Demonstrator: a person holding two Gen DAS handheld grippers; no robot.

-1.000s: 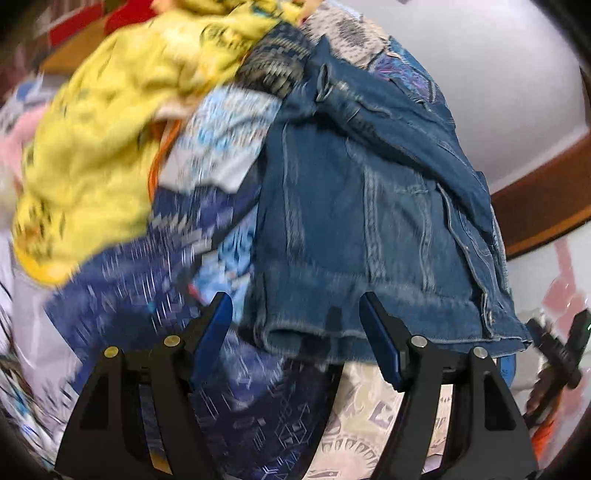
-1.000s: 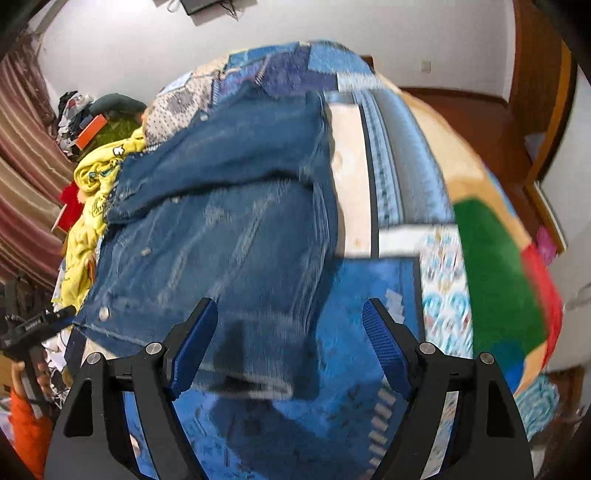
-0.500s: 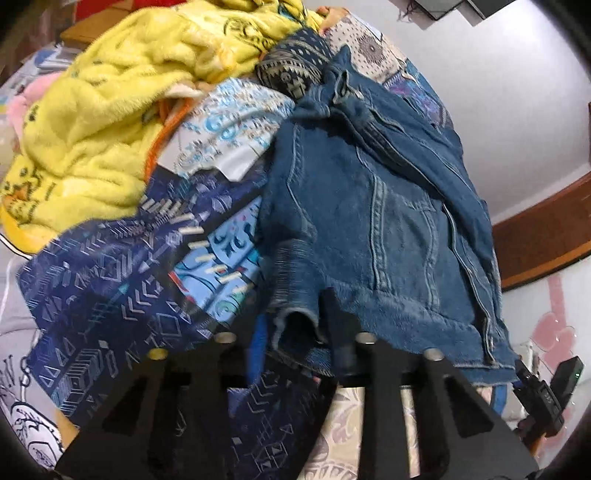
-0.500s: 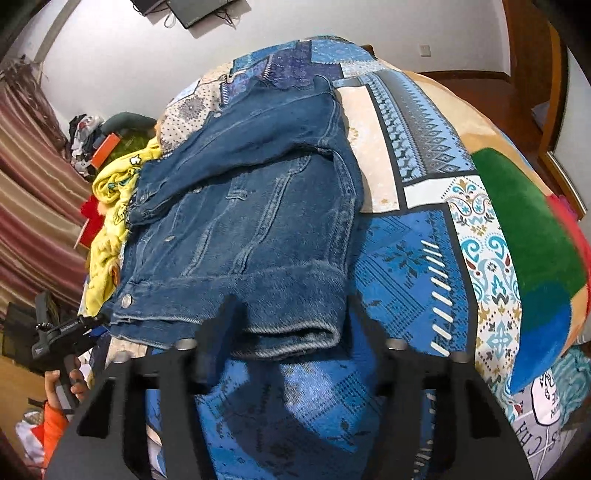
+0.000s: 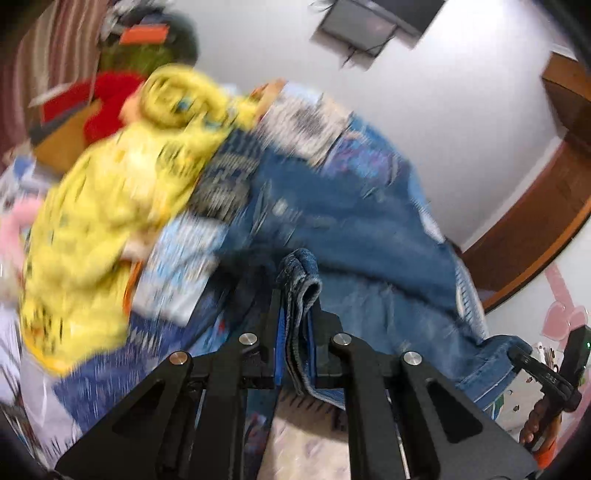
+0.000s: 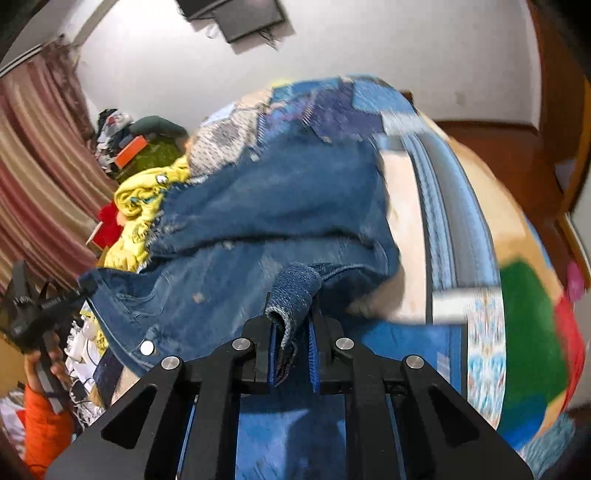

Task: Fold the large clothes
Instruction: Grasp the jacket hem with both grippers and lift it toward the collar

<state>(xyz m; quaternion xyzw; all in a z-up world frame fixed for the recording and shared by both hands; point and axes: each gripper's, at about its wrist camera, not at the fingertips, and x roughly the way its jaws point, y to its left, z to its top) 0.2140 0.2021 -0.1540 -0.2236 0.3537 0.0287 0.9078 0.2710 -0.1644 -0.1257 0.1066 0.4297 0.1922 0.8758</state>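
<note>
A blue denim jacket [image 5: 354,236] lies on a patchwork bedspread [image 6: 436,206] and shows in both wrist views [image 6: 266,206]. My left gripper [image 5: 295,317] is shut on the jacket's bottom hem at one corner, and the hem bunches up between its jaws. My right gripper [image 6: 291,325] is shut on the hem at the other corner. Both corners are lifted off the bed, and the hem hangs between the two grippers. The right gripper also shows at the right edge of the left wrist view [image 5: 532,369], and the left gripper at the left edge of the right wrist view [image 6: 48,302].
A yellow fleece garment [image 5: 110,221] lies heaped on the bed left of the jacket, with a red item [image 5: 110,107] behind it. Striped curtains [image 6: 33,177] hang at the left. A wall screen [image 6: 236,18] and a wooden door frame [image 5: 546,206] stand beyond the bed.
Both grippers went from open around the jacket's hem to shut on it, then raised the hem off the bed. Both views are blurred from motion.
</note>
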